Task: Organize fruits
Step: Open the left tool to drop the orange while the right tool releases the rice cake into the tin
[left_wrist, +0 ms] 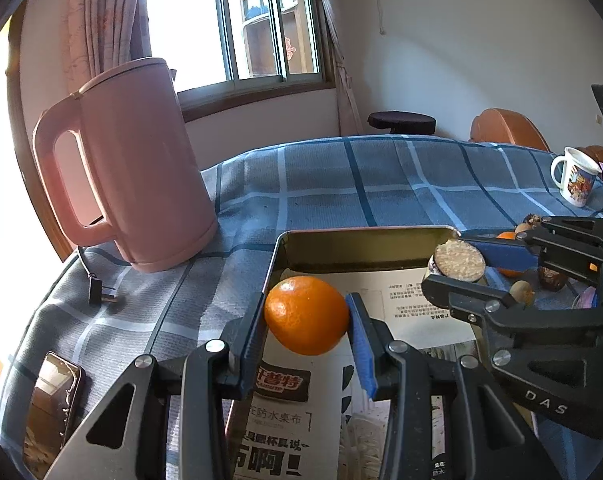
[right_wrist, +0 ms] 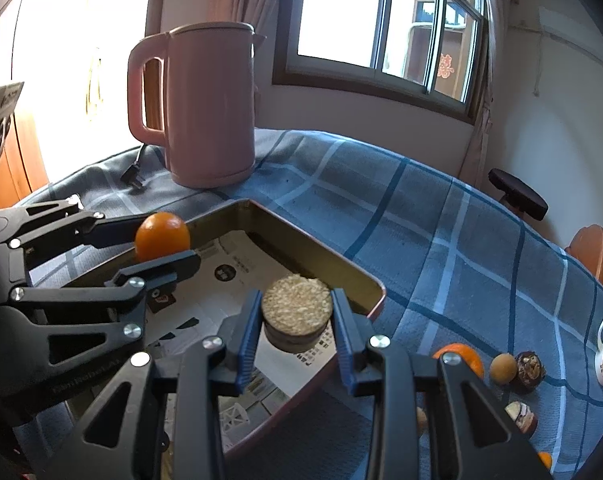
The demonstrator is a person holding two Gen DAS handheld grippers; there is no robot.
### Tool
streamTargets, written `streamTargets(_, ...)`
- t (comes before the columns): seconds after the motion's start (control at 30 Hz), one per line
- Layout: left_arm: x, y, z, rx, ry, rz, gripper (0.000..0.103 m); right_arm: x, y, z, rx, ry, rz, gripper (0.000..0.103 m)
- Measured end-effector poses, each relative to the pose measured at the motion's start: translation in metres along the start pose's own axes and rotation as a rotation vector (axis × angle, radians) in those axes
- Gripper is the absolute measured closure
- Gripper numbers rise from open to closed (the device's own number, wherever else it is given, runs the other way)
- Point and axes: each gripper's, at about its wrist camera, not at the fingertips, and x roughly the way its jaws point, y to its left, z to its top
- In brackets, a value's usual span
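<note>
Where a blue checked cloth covers the tabletop (left_wrist: 381,184) beneath a window (left_wrist: 237,24), my left gripper (left_wrist: 307,316) clamps an orange (left_wrist: 306,314) between its jaws above the tray (left_wrist: 361,246), and my right gripper (right_wrist: 296,316) clamps a sesame-topped round cake (right_wrist: 296,306).

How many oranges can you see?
3: one orange in the left gripper, one on the tablecloth behind the right gripper, one barely showing nearer the camera. Others may be hidden.
</note>
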Motion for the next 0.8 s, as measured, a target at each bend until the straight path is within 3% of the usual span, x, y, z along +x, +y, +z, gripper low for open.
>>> streamTargets(0.5, 0.006, 0.002, -0.003, -0.003, 0.028, -0.003, 0.060, 0.012, 0.004, -0.004, 0.000, 0.039, 0.000, 0.064)
streamTargets(0.6, 0.000, 0.005, -0.004, -0.025, 0.017, 0.004, 0.058, 0.008, 0.005, -0.004, -0.005, 0.024, -0.014, 0.047)
streamTargets(0.67, -0.009, 0.010, -0.004, -0.050, -0.012, 0.033, 0.042, 0.002, 0.003, -0.003, 0.001, 0.007, -0.029, 0.036)
streamTargets(0.73, -0.018, 0.015, -0.004, -0.076, -0.038, 0.029, 0.033, -0.007, -0.002, -0.004, 0.020, -0.013, -0.017, 0.031)
streamTargets(0.8, -0.029, 0.017, -0.005, -0.103, -0.067, 0.011, 0.031, -0.019, -0.006, -0.006, 0.029, -0.037, -0.018, 0.027)
